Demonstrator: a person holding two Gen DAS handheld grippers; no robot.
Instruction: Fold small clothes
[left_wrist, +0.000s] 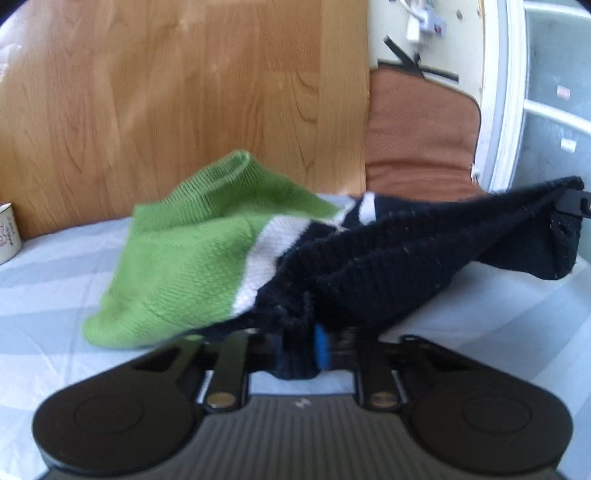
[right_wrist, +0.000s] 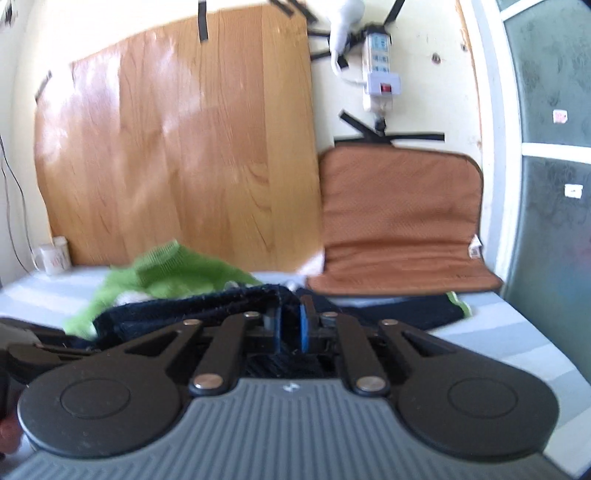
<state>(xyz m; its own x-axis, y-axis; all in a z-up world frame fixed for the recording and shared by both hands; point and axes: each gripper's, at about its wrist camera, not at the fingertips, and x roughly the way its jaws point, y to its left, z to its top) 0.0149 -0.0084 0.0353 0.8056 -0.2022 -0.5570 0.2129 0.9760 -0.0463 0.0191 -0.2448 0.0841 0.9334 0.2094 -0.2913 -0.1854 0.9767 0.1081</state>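
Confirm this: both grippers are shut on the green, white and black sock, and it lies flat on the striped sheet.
Not flat. The left wrist view shows the sock lifted off the striped sheet, strung between the left gripper and right gripper. Both are shut on it.

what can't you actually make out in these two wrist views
- Left wrist view: left gripper fingertips, buried under the sock.
- Right wrist view: the sock's green end, motion-blurred.
- Right wrist view: second dark sock, mostly behind the right gripper.
- Mug print, cut off.
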